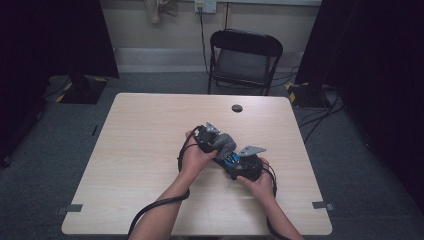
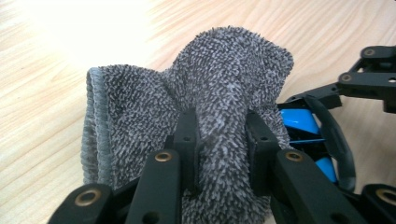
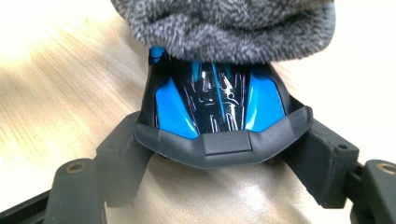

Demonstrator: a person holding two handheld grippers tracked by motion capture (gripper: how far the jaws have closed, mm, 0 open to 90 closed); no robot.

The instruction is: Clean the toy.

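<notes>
high view: the pale wood counter [image 1: 140, 150] stands on grey carpet, dark curtains at both sides and one black folding chair [image 1: 244, 60] behind its far edge. the two grippers meet near the middle, with bare counter open all round them out to every edge. the left gripper [image 1: 220, 145] holds one grey cloth [image 1: 226, 143]; the right gripper [image 1: 239, 162] sits just beside it, holding one blue and black object [image 1: 231, 159]. one small dark round hole [image 1: 237, 108] lies near the far edge.

left gripper view: the left gripper [image 2: 224, 140] has its jaws pinched narrow on a fold of the fuzzy cloth [image 2: 219, 88], which rests on the wood. the blue object [image 2: 299, 123] touches the cloth's right side.

right gripper view: the right gripper [image 3: 219, 149] has its jaws spread fairly wide, clamped on either side of the glossy blue and black object [image 3: 219, 107]. the cloth [image 3: 224, 23] lies over the object's far end.
</notes>
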